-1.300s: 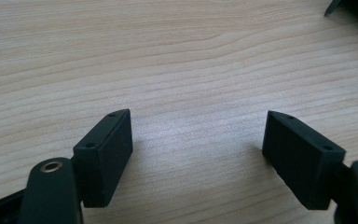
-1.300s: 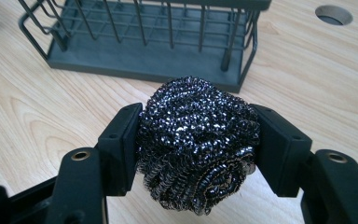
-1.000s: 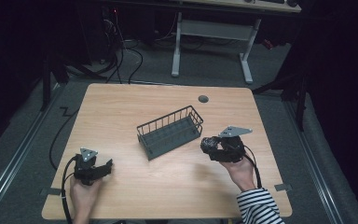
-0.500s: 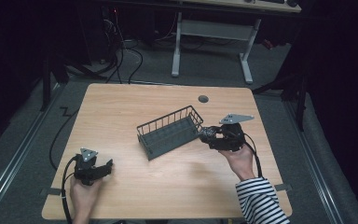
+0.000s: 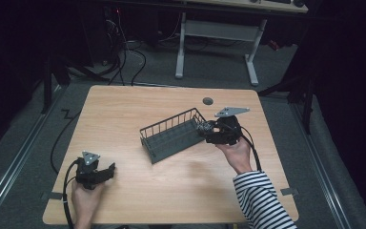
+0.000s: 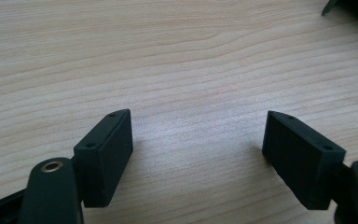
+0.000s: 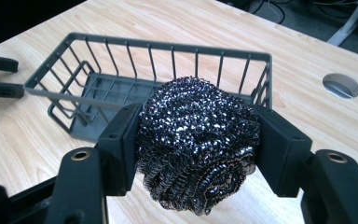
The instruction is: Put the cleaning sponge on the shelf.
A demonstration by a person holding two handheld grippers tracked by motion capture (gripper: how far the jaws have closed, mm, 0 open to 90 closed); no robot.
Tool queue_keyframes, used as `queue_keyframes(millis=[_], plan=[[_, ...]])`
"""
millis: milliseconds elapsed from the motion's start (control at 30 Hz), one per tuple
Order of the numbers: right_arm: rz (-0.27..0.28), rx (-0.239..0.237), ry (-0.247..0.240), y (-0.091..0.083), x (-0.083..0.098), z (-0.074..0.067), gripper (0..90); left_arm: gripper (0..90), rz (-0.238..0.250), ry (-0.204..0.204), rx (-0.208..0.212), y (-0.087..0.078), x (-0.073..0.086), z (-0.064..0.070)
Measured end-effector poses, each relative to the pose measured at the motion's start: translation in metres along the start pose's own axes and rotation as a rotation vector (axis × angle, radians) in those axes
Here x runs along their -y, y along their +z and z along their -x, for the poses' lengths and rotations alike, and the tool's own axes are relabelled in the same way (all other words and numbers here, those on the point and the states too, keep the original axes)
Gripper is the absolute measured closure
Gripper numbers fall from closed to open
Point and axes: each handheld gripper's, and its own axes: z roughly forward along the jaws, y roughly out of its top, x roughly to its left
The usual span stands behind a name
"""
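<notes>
High view blurs the scourer (image 7: 196,144) that right tongs (image 5: 208,130) clamp; left tongs (image 5: 106,171) gape empty

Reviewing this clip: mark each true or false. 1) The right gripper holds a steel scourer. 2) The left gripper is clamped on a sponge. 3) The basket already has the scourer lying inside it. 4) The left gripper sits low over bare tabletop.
1) True: the right gripper grips the steel scourer.
2) False: the left gripper is open, with nothing between its jaws.
3) False: the basket is empty; the scourer is held at its near end.
4) True: wood tabletop lies beneath it.
</notes>
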Motion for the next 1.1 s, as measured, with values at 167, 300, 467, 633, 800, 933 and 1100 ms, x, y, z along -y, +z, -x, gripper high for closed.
queue_keyframes(millis=[167, 300, 467, 633, 800, 933, 1100], plan=[[-0.001, -0.01, 0.003, 0.006, -0.01, 0.0, 38.6, 24.9, 0.0, 0.001, 0.001, 0.0, 0.0, 0.0], [-0.006, -0.016, 0.006, 0.011, -0.015, 0.0, 38.6, 24.9, 0.0, 0.003, 0.001, 0.0, 0.0, 0.0], [-0.021, -0.019, 0.006, 0.027, -0.023, 0.001, 38.5, 24.8, 0.0, 0.004, 0.002, 0.0, 0.0, 0.0], [-0.046, -0.017, 0.016, 0.049, -0.028, 0.001, 38.3, 24.8, 0.0, 0.003, 0.002, 0.0, 0.0, 0.0], [-0.074, -0.014, 0.013, 0.065, -0.029, -0.001, 37.9, 24.7, 0.0, 0.004, 0.001, 0.0, 0.0, 0.0], [-0.076, -0.011, 0.019, 0.075, -0.029, -0.002, 37.6, 24.7, 0.0, 0.004, 0.002, 0.0, 0.0, 0.0], [-0.098, -0.004, 0.015, 0.087, -0.028, -0.002, 36.0, 24.6, 0.0, 0.004, 0.001, 0.0, 0.0, 0.0]])
